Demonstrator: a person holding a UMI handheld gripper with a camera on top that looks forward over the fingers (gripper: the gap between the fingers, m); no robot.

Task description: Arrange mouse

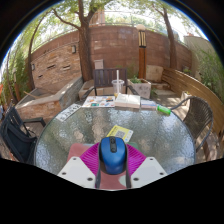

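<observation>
A blue computer mouse (pixel 112 154) with a dark scroll wheel sits between my gripper's fingers, above the near part of a round glass table (pixel 70 135). My gripper (pixel 112 170) is shut on the mouse, with the magenta pads (pixel 90 158) pressing its left and right sides. The mouse's rear end is hidden low between the fingers.
A yellow packet (pixel 120 131) lies on the glass just beyond the mouse. Further off stand a second table with papers (pixel 100 100), a box (pixel 128 100), a white cup (pixel 118 85) and a green item (pixel 163 108). Dark chairs flank the glass table at left (pixel 15 130) and right (pixel 200 115).
</observation>
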